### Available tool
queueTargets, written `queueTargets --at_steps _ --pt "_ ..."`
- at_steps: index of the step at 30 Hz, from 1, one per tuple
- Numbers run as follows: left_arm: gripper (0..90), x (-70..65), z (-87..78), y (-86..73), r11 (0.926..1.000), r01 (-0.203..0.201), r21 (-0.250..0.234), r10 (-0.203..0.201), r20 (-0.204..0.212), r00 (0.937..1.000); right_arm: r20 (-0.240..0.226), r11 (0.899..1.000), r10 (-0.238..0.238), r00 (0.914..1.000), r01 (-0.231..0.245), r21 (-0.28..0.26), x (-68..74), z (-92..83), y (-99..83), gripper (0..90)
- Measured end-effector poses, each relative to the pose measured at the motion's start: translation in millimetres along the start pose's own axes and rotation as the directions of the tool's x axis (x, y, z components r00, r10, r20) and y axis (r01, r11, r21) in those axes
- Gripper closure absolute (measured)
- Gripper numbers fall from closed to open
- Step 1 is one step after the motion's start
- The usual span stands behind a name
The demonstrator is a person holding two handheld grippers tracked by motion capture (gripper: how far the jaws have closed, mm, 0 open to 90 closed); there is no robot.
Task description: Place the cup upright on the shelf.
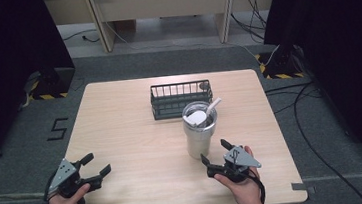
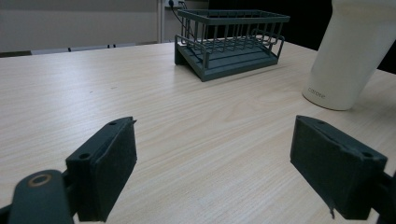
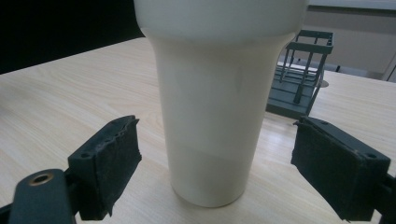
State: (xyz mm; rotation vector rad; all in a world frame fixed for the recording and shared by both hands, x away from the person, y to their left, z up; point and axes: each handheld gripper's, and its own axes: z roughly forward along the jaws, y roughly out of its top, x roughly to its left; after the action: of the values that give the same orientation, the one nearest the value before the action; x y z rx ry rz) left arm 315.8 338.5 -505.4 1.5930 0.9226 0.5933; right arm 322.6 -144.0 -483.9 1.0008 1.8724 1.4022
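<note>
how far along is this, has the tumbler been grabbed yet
Nothing looks done yet. The white tumbler stands upright on the table, straw in its lid, in front of the dark wire basket. In hand: the right gripper sits just short of the tumbler with jaws wide open, lined up on its body. The left gripper is open and apart from everything. Closing on the tumbler and whatever follows remain.

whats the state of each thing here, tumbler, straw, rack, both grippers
tumbler: upright on the table, lid on, not held
straw: stuck in the tumbler's lid, leaning to the right
wire rack: upright behind the tumbler, with a small round thing at its right end
left gripper: open, holds nothing, far left of the tumbler
right gripper: open, jaws facing the tumbler's base, not touching it
</note>
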Motion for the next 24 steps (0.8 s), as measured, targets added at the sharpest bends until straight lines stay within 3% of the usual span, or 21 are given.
queueTargets --at_steps 24 --pt "14.1 0.0 -0.2 0.2 1.0000 -0.002 -0.003 0.002 0.003 1.0000 0.017 1.000 0.009 0.9998 -0.009 -0.008 2.7 28.1 6.0 15.1"
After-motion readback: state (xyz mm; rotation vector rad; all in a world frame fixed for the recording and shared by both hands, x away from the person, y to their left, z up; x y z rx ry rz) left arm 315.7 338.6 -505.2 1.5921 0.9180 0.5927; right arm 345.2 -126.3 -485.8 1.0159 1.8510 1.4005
